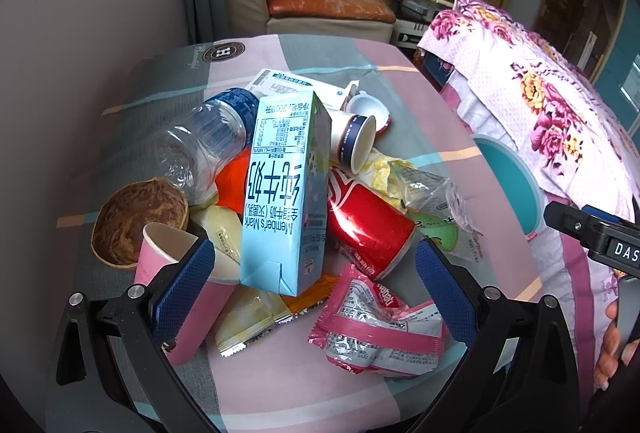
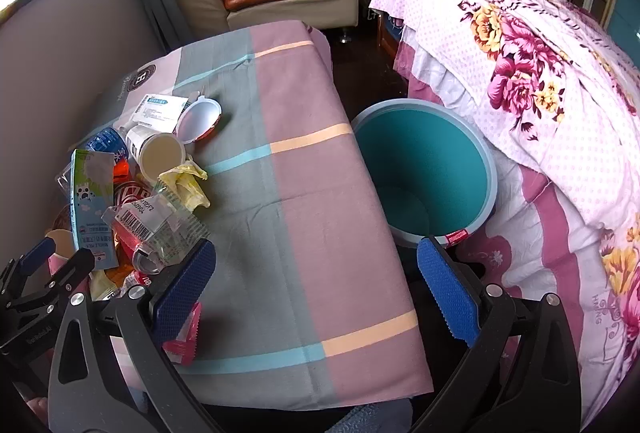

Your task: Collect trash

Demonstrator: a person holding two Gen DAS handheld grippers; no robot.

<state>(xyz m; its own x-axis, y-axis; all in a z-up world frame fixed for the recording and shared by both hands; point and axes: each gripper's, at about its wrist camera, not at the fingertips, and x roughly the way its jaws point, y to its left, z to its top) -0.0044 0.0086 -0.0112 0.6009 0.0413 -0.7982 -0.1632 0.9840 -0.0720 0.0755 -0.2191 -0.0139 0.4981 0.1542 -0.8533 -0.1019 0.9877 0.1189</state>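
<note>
Striped cloth covers the counter (image 2: 304,193), and a heap of trash sits on its far left side. A blue milk carton (image 1: 284,193) leans on a red can (image 1: 368,229), with a clear bottle (image 1: 200,145), a pink cup (image 1: 180,273) and a pink wrapper (image 1: 380,325) close by. The left gripper (image 1: 316,281) hangs over the heap with its jaws wide and nothing in them. The right gripper (image 2: 316,285) is wide and empty too, near the teal bin (image 2: 424,173) on the floor beside the bed (image 2: 540,73). The next pick looks like the carton. It should be grabbed by its flat sides, gently, so the heap does not slide.
</note>
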